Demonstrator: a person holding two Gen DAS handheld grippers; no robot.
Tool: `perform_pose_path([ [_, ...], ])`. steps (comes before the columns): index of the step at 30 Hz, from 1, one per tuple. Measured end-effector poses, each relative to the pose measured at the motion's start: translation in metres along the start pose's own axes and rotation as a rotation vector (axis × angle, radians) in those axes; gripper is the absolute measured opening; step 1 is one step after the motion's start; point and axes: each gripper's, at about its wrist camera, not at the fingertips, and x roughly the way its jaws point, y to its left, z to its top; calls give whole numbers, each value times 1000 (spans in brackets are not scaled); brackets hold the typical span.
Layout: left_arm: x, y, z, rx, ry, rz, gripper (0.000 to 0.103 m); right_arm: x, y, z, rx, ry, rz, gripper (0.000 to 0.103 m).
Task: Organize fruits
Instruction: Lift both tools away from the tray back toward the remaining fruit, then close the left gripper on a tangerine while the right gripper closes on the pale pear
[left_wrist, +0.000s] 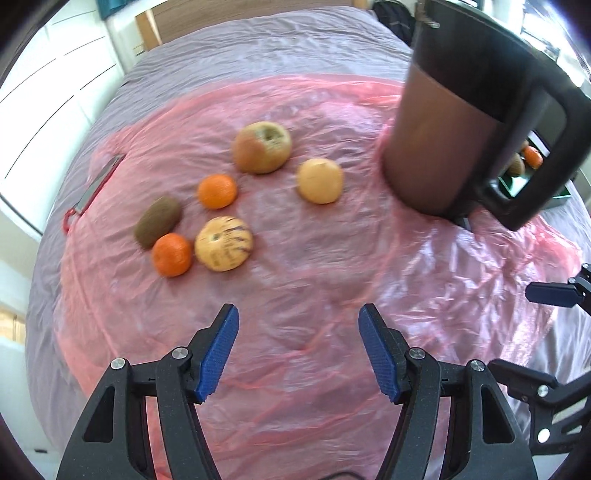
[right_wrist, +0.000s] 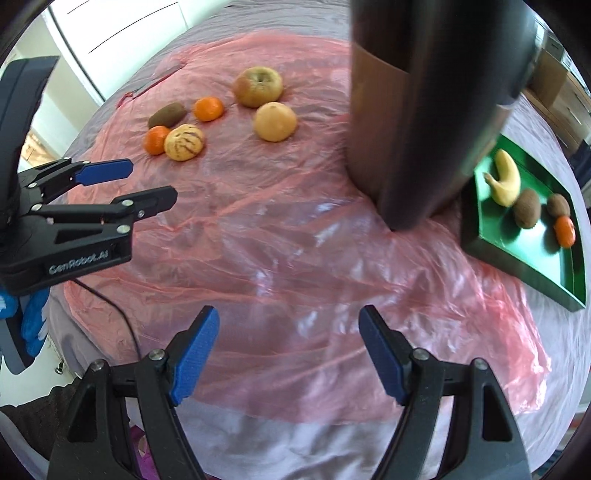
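Several loose fruits lie on the pink plastic sheet (left_wrist: 295, 258): a greenish apple (left_wrist: 261, 147), a pale yellow round fruit (left_wrist: 320, 181), two mandarins (left_wrist: 217, 191) (left_wrist: 172, 254), a kiwi (left_wrist: 158, 220) and a striped yellow fruit (left_wrist: 224, 243). My left gripper (left_wrist: 298, 308) hovers open and empty just short of them; it also shows in the right wrist view (right_wrist: 151, 181). My right gripper (right_wrist: 289, 310) is open over bare plastic with nothing between its fingers. A green tray (right_wrist: 517, 254) at the right holds a banana (right_wrist: 506, 181), two kiwis (right_wrist: 527, 212) and a mandarin (right_wrist: 565, 230).
A tall dark jug (left_wrist: 461, 122) with a black handle stands between the loose fruits and the tray, and hides part of the tray. The sheet covers a grey bed (left_wrist: 221, 62). A black cable (right_wrist: 118, 317) runs off the bed's left edge. White cupboards stand to the left.
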Motion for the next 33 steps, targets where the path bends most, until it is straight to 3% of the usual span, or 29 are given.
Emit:
perform_pose_path([
  [9, 11, 58, -2, -116, 16, 71, 62, 10, 31, 20, -65, -19, 35, 103],
  [18, 30, 127, 18, -255, 2, 133, 62, 19, 52, 48, -92, -55, 52, 103],
  [33, 72, 147, 31, -256, 50, 61, 62, 42, 62, 93, -92, -106, 38, 103],
])
